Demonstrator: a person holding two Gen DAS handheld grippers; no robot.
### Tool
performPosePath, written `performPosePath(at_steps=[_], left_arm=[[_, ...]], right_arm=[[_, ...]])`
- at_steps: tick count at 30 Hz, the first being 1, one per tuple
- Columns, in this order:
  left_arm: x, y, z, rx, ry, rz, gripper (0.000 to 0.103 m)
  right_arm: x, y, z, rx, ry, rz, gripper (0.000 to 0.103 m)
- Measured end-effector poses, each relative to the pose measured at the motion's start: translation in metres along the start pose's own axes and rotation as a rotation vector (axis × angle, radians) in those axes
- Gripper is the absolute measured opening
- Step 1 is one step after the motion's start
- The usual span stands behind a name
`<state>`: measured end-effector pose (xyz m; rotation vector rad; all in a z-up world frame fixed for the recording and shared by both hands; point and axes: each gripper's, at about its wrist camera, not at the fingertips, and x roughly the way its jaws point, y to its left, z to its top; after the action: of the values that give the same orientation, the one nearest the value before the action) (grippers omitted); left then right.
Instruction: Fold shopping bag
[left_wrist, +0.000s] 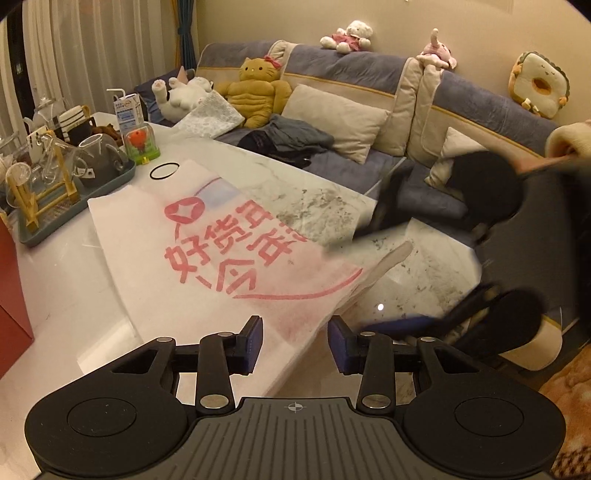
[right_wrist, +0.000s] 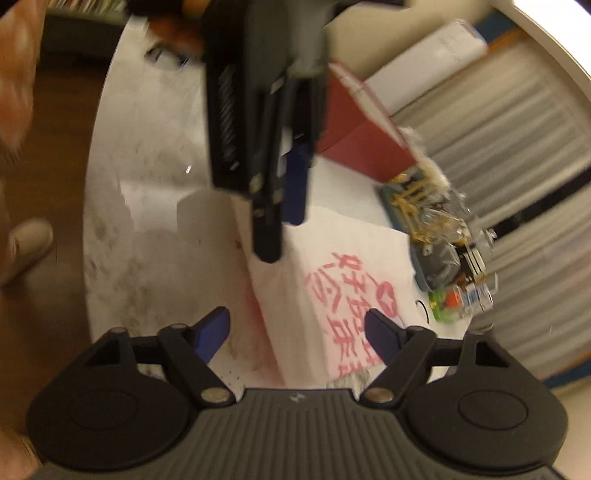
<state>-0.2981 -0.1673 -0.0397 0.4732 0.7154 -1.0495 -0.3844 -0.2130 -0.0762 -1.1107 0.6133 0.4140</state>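
Tray (left_wrist: 110, 184) holds what looks like glassware; both tools (left_wrist: 295, 341) (right_wrist: 297, 334) gape above bag (left_wrist: 207, 251).

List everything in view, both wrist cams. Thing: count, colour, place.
bag: 1, white with red print, flat on the table
table: 1, white marble
ring: 1, black, on the table beyond the bag
tray: 1, grey-blue, table's far left, holds glassware and cups
carton: 1, white and blue, behind the tray
toy: 1, green with red top, beside the tray
box: 1, red, on the table
sofa: 1, blue-grey and beige, behind the table
plush toys: several, on the sofa
cushions: at least 2, beige, on the sofa
curtains: white
left gripper: black with blue pads, open over the bag's near edge
right gripper: same, open above the bag
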Motion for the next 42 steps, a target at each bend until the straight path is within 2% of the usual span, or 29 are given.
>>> performPosePath(at_steps=[1, 2, 4, 8, 12, 15, 20, 27, 31, 35, 37, 39, 42], left_arm=[[-0.002, 0.002, -0.001, -0.003, -0.006, 0.007, 0.040], [-0.004, 0.005, -0.002, -0.009, -0.010, 0.007, 0.040], [-0.007, 0.013, -0.007, -0.036, -0.011, -0.013, 0.040], [0.001, 0.029, -0.019, -0.069, 0.036, -0.095, 0.040], [0.009, 0.029, -0.022, -0.017, 0.088, -0.131, 0.040], [0.016, 0.033, -0.023, -0.031, 0.116, -0.149, 0.040], [0.025, 0.034, -0.032, -0.144, 0.119, -0.185, 0.040], [0.017, 0.011, -0.059, -0.269, 0.089, -0.233, 0.040], [0.007, 0.013, -0.063, -0.286, 0.072, -0.184, 0.041], [-0.003, 0.024, -0.053, -0.230, 0.037, -0.110, 0.041], [-0.005, 0.025, -0.045, -0.179, 0.025, -0.108, 0.041], [-0.004, 0.026, -0.037, -0.111, 0.023, -0.100, 0.049], [0.009, 0.030, -0.029, -0.063, 0.062, -0.107, 0.049]], right_arm=[[0.011, -0.001, 0.004, 0.001, 0.044, 0.045, 0.003], [0.018, -0.008, 0.005, 0.054, 0.068, 0.117, 0.000], [0.017, -0.028, 0.004, 0.218, 0.058, 0.238, 0.000], [0.012, -0.066, -0.010, 0.533, 0.073, 0.370, 0.000], [0.015, -0.081, -0.037, 0.796, 0.104, 0.382, 0.001], [0.017, -0.085, -0.050, 0.935, 0.133, 0.370, 0.001], [0.023, -0.088, -0.051, 0.991, 0.148, 0.387, 0.002], [0.031, -0.091, -0.054, 0.899, 0.149, 0.479, 0.004], [0.034, -0.100, -0.055, 0.865, 0.152, 0.532, 0.004], [0.038, -0.110, -0.057, 0.882, 0.156, 0.573, 0.004], [0.040, -0.115, -0.060, 0.915, 0.154, 0.593, 0.004], [0.043, -0.123, -0.064, 0.966, 0.154, 0.607, 0.004], [0.046, -0.129, -0.071, 1.041, 0.159, 0.633, 0.005]])
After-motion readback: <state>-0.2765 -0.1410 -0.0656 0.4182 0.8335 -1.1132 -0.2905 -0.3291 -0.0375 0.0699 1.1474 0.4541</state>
